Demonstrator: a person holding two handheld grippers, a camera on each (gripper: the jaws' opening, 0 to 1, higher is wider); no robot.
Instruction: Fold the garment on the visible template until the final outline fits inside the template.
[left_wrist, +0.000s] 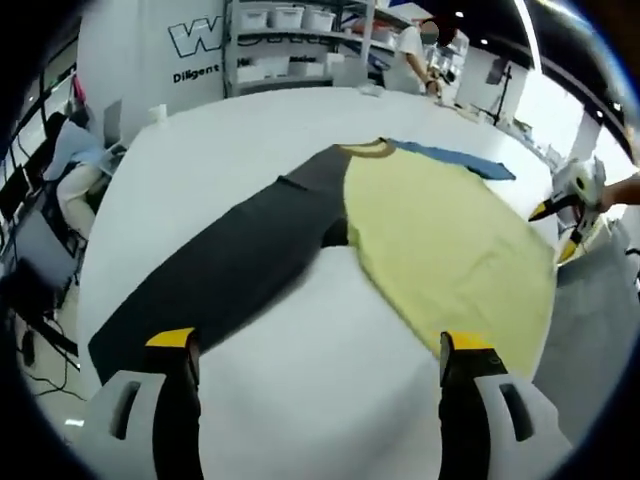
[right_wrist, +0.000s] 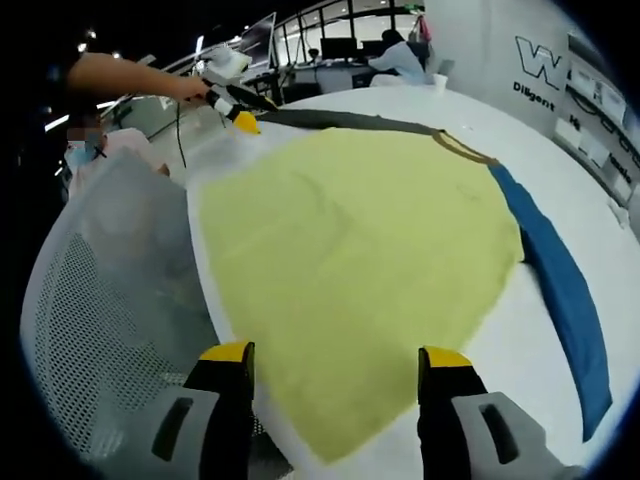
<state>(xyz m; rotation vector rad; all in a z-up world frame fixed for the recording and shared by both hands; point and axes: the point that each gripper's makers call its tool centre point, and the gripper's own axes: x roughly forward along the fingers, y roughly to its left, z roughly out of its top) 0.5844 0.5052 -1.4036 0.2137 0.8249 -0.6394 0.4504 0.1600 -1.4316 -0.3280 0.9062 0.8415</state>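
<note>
A long-sleeved shirt lies flat on the white table (left_wrist: 330, 400). Its body is pale yellow (left_wrist: 440, 240) (right_wrist: 350, 230), with a brown collar (left_wrist: 368, 149) (right_wrist: 462, 148). One sleeve is dark grey (left_wrist: 230, 260) (right_wrist: 330, 119) and the other blue (left_wrist: 455, 158) (right_wrist: 565, 280). My left gripper (left_wrist: 318, 345) stands open above the table near the grey cuff and the yellow hem, with nothing between its jaws. My right gripper (right_wrist: 336, 355) is open over the yellow hem edge and also holds nothing. Each gripper appears in the other's view: the right gripper (left_wrist: 565, 210) and the left gripper (right_wrist: 232, 98), the latter held by a hand.
A white mesh chair (right_wrist: 110, 300) sits close beside the table edge. A white cup (left_wrist: 157, 112) (right_wrist: 438, 82) stands at the table's far side. Shelves with bins (left_wrist: 290, 40) and a person at a bench are behind. Another seated person (left_wrist: 70, 160) is at the left.
</note>
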